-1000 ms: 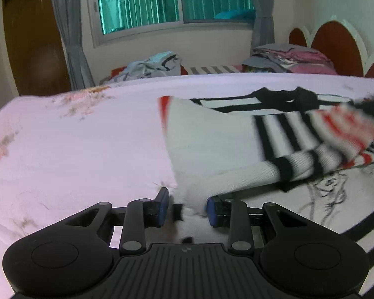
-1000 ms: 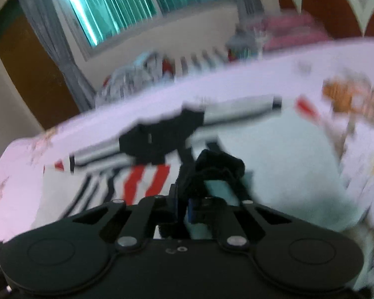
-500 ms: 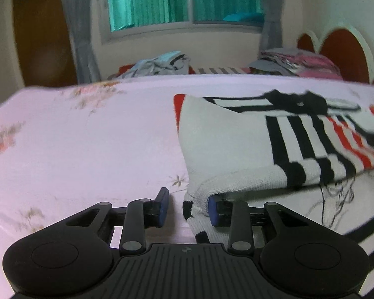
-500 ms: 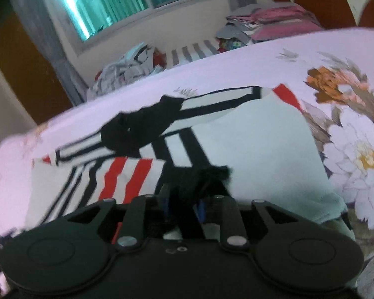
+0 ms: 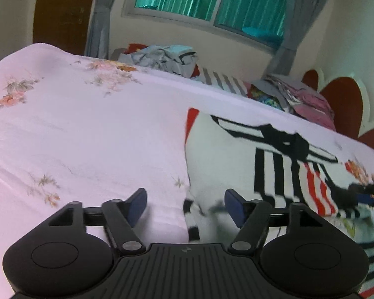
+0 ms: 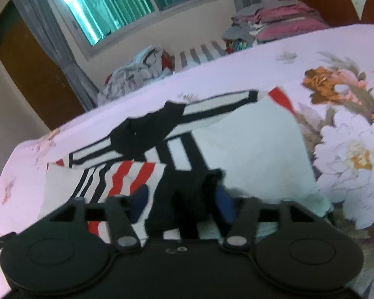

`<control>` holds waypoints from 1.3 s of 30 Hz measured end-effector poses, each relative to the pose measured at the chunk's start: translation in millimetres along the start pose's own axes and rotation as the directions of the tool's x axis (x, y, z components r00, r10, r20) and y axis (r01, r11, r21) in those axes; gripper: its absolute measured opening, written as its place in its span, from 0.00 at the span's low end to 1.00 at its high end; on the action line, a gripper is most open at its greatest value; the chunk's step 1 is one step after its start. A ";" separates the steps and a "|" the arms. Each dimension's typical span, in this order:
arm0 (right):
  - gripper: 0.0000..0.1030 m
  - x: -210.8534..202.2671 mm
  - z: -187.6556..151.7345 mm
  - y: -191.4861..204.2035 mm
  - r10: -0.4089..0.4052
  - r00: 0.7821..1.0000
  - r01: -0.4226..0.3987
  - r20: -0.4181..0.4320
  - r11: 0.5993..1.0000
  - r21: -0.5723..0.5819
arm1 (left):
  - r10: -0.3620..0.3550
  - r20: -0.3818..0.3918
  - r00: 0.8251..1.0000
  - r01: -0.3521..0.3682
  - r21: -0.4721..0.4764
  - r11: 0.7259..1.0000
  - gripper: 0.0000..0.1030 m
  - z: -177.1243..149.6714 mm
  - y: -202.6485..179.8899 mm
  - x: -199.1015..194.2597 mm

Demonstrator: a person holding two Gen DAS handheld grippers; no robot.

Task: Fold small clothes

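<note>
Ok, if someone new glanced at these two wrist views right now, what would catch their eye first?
First, the white knit garment with black and red stripes, folded over on the pink floral bedsheet at mid-frame. Next, the left hand-held gripper, jaws wide open at the garment's near left edge, and the right hand-held gripper, open around its bunched black cuff. Behind, piled clothes sit under the teal window.

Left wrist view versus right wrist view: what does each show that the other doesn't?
Only the left wrist view shows the open left gripper at the sweater's near white edge, and the right gripper from outside.

Only the right wrist view shows the big floral print on the bedsheet, and the black cuff between the right gripper's open fingers.

Both show the striped sweater, window and folded clothes pile.
</note>
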State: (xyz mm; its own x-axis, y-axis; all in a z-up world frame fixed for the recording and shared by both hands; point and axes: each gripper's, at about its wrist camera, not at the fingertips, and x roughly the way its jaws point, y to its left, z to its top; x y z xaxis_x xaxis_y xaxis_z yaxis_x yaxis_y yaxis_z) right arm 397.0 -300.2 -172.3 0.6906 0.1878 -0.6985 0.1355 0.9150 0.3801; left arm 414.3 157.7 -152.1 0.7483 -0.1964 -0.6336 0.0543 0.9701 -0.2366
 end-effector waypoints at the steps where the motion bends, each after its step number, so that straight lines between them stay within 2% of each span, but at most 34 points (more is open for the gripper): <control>1: 0.57 4.0 1.8 -1.3 -0.006 1.000 0.006 -0.008 1.000 0.003 | -0.008 -0.004 1.000 0.008 -0.009 1.000 0.66 5.1 -0.8 6.1; 4: 0.55 18.1 2.9 -4.7 -0.021 0.999 0.023 -0.039 0.999 0.039 | -0.030 0.000 1.000 0.030 -0.022 0.999 0.66 23.4 -10.9 33.7; 6: 0.49 23.7 0.2 -4.5 -0.020 0.999 0.023 -0.050 0.998 0.050 | -0.037 -0.015 0.999 0.036 -0.029 0.999 0.66 34.9 -17.0 60.2; 7: 0.45 24.7 -0.9 -3.0 -0.028 0.999 0.030 -0.047 0.999 0.044 | -0.040 -0.022 0.999 0.039 -0.041 0.998 0.66 38.9 -18.4 71.1; 9: 0.24 26.2 -1.5 -0.3 -0.032 0.999 0.033 -0.044 0.999 0.033 | -0.041 -0.032 0.999 0.039 -0.055 0.998 0.66 48.1 -21.7 96.2; 11: 0.19 27.9 -0.7 2.0 -0.035 0.999 0.036 -0.040 0.999 0.025 | -0.038 -0.033 0.999 0.036 -0.068 0.997 0.65 54.5 -21.9 114.9; 13: 0.14 28.9 0.9 7.3 -0.042 0.999 0.041 -0.026 0.999 -0.013 | -0.037 -0.037 0.999 0.033 -0.090 0.995 0.43 60.8 -19.4 132.6; 15: 0.08 27.8 2.8 15.2 -0.047 0.999 0.047 0.007 0.996 -0.070 | -0.014 -0.035 0.999 0.010 -0.119 0.993 0.27 65.2 -13.2 145.5; 17: 0.08 27.6 5.0 23.5 -0.059 0.997 0.064 0.040 0.989 -0.133 | 0.030 -0.031 0.999 -0.033 -0.125 0.992 0.20 65.3 -8.9 153.6; 19: 0.07 30.1 7.0 28.9 -0.076 0.995 0.086 0.062 0.978 -0.189 | 0.069 -0.023 0.997 -0.071 -0.140 0.988 0.20 63.8 -3.4 161.4; 21: 0.07 39.2 6.4 26.2 -0.125 0.991 0.133 0.049 0.968 -0.213 | 0.078 -0.008 0.997 -0.078 -0.109 0.991 0.20 62.4 -5.4 165.5; 23: 0.08 50.0 3.4 15.9 -0.154 0.988 0.152 0.006 0.969 -0.194 | 0.086 -0.001 0.996 -0.086 -0.089 0.992 0.20 62.3 -7.0 167.3; 25: 0.08 44.9 4.5 14.0 -0.151 0.988 0.152 0.021 0.971 -0.184 | 0.077 -0.005 0.997 -0.078 -0.113 0.991 0.21 65.7 -4.8 165.5; 27: 0.18 35.0 6.1 15.4 -0.159 0.986 0.166 0.053 0.969 -0.182 | 0.097 0.032 0.995 -0.094 -0.079 0.992 0.21 67.8 -7.0 153.0; 28: 0.18 27.9 8.0 15.1 -0.149 0.986 0.160 0.073 0.972 -0.175 | 0.096 0.053 0.994 -0.093 -0.054 0.994 0.21 67.6 -10.2 143.4; 32: 0.20 14.5 12.7 26.5 -0.099 0.990 0.116 0.105 0.977 -0.177 | 0.022 0.078 0.997 -0.024 0.022 0.999 0.21 58.2 -34.5 106.9; 37: 0.22 24.3 0.9 56.3 -0.004 1.000 0.009 0.025 0.977 -0.214 | -0.081 0.035 0.996 0.077 0.102 0.992 0.21 22.1 -75.1 80.4; 39: 0.22 29.9 -7.1 64.5 0.001 1.000 -0.002 -0.004 0.972 -0.237 | -0.080 0.010 0.997 0.078 0.139 0.987 0.21 3.3 -84.5 78.3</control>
State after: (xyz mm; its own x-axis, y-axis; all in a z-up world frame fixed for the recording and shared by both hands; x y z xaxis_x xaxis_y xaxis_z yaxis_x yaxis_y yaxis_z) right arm 421.4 -233.0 -173.0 0.6877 0.1907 -0.7005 -0.0383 0.9731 0.2273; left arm 470.5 60.8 -179.3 0.7485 -0.2717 -0.6050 0.2036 0.9623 -0.1803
